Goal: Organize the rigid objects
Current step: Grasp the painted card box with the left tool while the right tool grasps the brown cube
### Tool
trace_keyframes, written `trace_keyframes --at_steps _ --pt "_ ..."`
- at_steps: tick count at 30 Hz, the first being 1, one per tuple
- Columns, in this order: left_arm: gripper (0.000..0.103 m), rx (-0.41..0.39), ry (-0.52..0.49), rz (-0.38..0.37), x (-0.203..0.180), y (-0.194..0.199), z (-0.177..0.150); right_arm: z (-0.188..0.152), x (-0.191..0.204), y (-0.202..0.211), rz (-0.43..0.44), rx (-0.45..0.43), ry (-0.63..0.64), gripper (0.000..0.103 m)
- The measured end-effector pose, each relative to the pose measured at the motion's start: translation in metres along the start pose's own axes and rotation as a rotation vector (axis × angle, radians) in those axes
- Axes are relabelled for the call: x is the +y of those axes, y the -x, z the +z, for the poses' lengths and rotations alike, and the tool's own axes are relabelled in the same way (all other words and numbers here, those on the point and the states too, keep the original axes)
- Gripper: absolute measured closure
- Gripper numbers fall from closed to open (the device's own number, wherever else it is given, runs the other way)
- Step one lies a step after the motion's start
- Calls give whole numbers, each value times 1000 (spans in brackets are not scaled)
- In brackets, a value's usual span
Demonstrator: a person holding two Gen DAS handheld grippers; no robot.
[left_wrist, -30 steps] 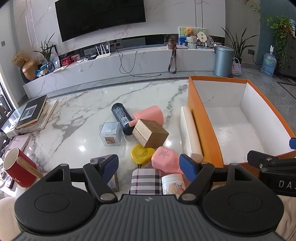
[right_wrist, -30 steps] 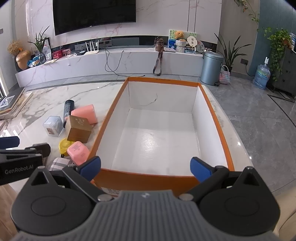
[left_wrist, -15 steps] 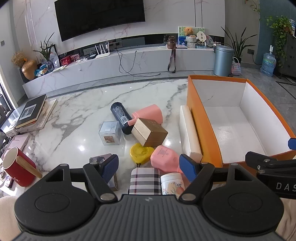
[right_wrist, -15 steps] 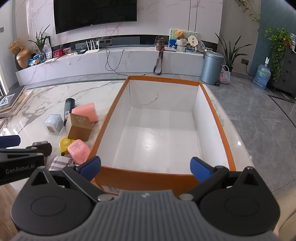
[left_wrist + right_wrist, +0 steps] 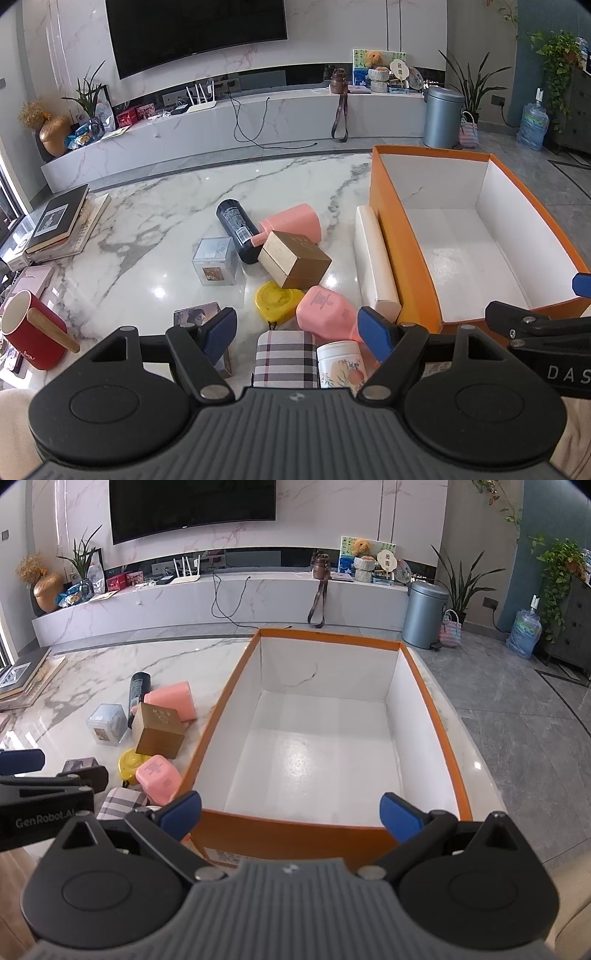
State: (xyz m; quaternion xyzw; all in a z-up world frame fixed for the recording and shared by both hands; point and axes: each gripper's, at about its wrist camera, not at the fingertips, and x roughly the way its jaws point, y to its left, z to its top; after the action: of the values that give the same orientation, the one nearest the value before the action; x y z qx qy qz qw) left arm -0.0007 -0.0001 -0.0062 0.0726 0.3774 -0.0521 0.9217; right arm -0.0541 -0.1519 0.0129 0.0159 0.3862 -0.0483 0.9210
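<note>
Nothing has moved since a second ago: both grippers sit where they were, pile unchanged.

Left gripper (image 5: 297,332): jaws spread wide, nothing clamped. It hangs tilted down over the near end of the pile on the marble table (image 5: 155,221). Seen between its blue pads, low in the left wrist view: plaid box (image 5: 286,358) and white floral jar (image 5: 340,363), side by side and touching. Pink box (image 5: 325,314) lies just beyond them, close to the right pad. Yellow lid (image 5: 275,301) is just past the plaid box, against the pink box. Photo card box (image 5: 197,317) sits at the left pad, partly hidden behind it.

Further out: brown box (image 5: 295,264), tilted, resting against pink cup (image 5: 291,225), which lies on its side. Black bottle (image 5: 238,230) lies flat, touching the cup. Clear cube (image 5: 216,260) stands left of the bottle. White long box (image 5: 375,264) lies along the orange bin's (image 5: 402,236) outer left wall. Red mug (image 5: 31,328) and books (image 5: 55,221) sit well off to the left.

Right gripper (image 5: 291,812): jaws also wide, holding nothing. It hangs over the near wall of the orange bin (image 5: 295,834); bin interior shows white and holds no objects. Whole pile lies left of this gripper, outside the bin.
</note>
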Motion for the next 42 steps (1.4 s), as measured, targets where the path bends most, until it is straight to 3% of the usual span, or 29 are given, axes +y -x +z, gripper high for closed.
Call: trace_keyframes --at_steps 6,11,14,16,18,23,31,33,35,38,42 --pt "25 26 -2 -33 6 -3 2 2 1 -1 60 -5 -6 4" --pt "51 83 -14 -66 17 -10 5 9 10 -4 149 6 -8 23" --pt "61 121 -14 -89 26 -15 7 15 22 -8 210 16 14 40" --pt "63 142 -10 -94 34 -19 10 19 33 -13 260 29 35 44" --pt "63 156 -4 -92 42 -23 14 23 44 -20 302 46 68 55" --pt "63 187 29 -118 62 -35 24 34 76 -44 338 62 179 63" --pt "61 226 95 -123 96 -66 40 55 110 -90 368 107 242 63" --pt "57 251 112 -90 104 -77 43 60 116 -103 368 127 238 56" --pt "44 290 122 -32 110 -90 43 65 121 -116 369 147 226 49" --pt "34 348 157 4 119 -109 40 70 124 -131 363 174 202 34" --pt "29 402 207 -7 124 -127 35 79 125 -154 377 214 171 34"
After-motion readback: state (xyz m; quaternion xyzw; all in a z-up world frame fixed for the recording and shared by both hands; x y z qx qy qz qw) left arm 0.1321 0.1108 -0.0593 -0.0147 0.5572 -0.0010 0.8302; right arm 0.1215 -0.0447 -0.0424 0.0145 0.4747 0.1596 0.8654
